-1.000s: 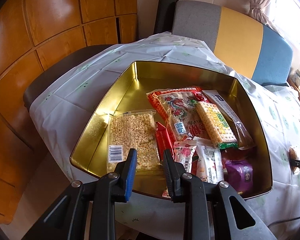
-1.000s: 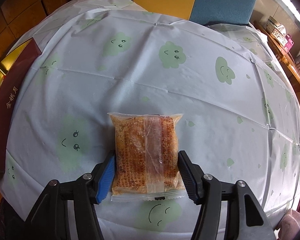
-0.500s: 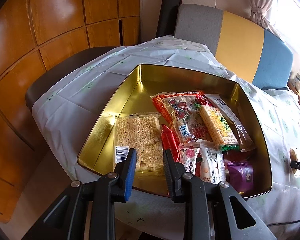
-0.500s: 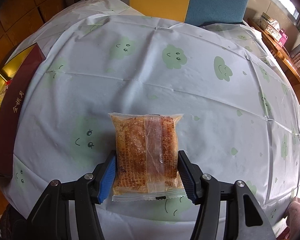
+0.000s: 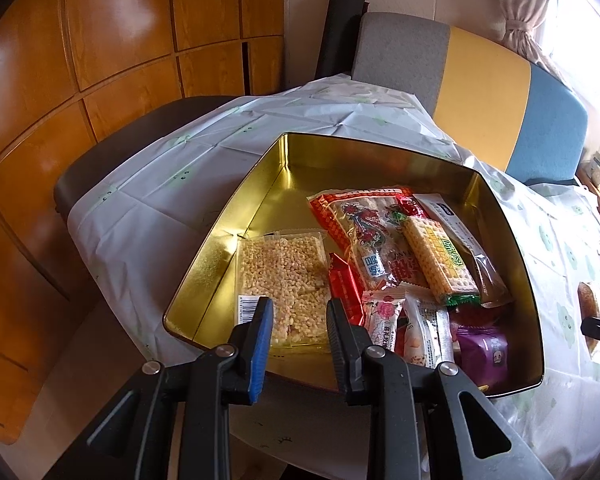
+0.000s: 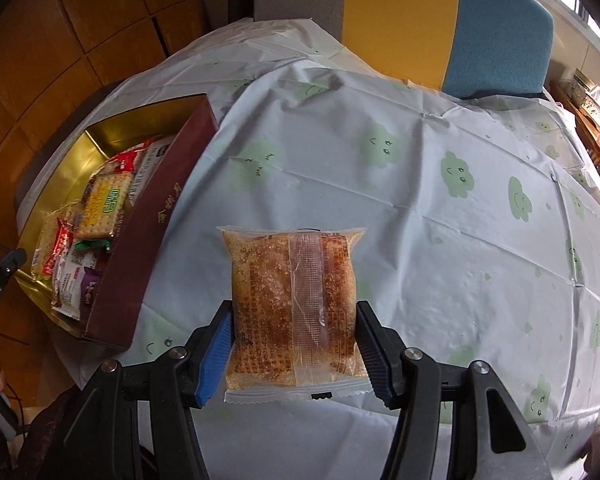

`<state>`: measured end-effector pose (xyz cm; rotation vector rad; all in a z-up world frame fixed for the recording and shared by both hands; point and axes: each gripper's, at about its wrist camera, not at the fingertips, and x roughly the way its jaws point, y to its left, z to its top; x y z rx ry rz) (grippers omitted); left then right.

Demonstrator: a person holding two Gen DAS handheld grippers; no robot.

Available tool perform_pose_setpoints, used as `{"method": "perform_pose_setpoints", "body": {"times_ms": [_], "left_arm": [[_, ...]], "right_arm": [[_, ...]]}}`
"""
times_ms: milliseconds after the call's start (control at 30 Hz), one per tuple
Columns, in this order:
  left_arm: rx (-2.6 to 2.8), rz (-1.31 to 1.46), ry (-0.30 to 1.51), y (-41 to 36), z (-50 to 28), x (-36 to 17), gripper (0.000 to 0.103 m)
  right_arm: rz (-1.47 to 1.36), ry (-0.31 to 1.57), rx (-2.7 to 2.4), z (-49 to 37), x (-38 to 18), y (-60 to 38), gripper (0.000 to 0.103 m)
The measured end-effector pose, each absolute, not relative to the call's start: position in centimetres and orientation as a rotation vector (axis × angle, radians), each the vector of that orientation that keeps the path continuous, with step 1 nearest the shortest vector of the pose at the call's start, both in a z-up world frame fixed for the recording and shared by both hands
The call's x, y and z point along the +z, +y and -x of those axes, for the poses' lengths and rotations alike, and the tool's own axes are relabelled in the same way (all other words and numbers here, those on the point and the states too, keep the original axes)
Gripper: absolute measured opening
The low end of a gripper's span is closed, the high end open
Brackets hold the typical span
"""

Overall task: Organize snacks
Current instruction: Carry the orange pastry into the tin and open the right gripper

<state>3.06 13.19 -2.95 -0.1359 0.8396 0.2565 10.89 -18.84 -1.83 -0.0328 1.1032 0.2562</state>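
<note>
The right claw point(image 6: 294, 350) pinches a clear-wrapped brown pastry packet point(image 6: 294, 308) by its two long sides, and the packet, which a second ago lay low over the cloud-printed tablecloth point(image 6: 440, 208), is now carried clear of the desk and swung toward the left, so that the gold tin point(image 6: 66, 168) with its dark red outer wall has come well into the right wrist view (before, only a sliver of that wall showed at the left edge). The left claw point(image 5: 298, 330) hangs over the tin's near edge with nothing between its fingers, the gap narrow but not pressed together, and its view has barely changed. Inside the tin point(image 5: 284, 184), a clear pack of puffed rice point(image 5: 284, 276) lies at the near left, small sachets point(image 5: 416, 328) crowd the near right corner, and a cracker pack point(image 5: 440, 260) and red dragon-print bag point(image 5: 360, 224) lie farther back. The tin's far left part is bare metal.
</note>
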Motion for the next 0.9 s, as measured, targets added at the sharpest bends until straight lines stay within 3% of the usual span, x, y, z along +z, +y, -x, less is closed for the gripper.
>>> {"method": "perform_pose_setpoints", "body": {"times_ms": [467, 733, 900], "left_arm": [[0.324, 0.165, 0.786, 15.9, -2.3, -1.2, 0.028], [0.324, 0.169, 0.808, 16.4, -2.6, -1.9, 0.028], [0.324, 0.172, 0.816, 16.4, -2.8, -2.3, 0.028]], "right_arm": [[0.162, 1.025, 0.640, -8.9, 2.6, -5.4, 0.060], [0.243, 1.167, 0.724, -11.7, -2.5, 1.7, 0.060], [0.199, 1.166, 0.643, -14.0, -4.2, 1.2, 0.064]]}}
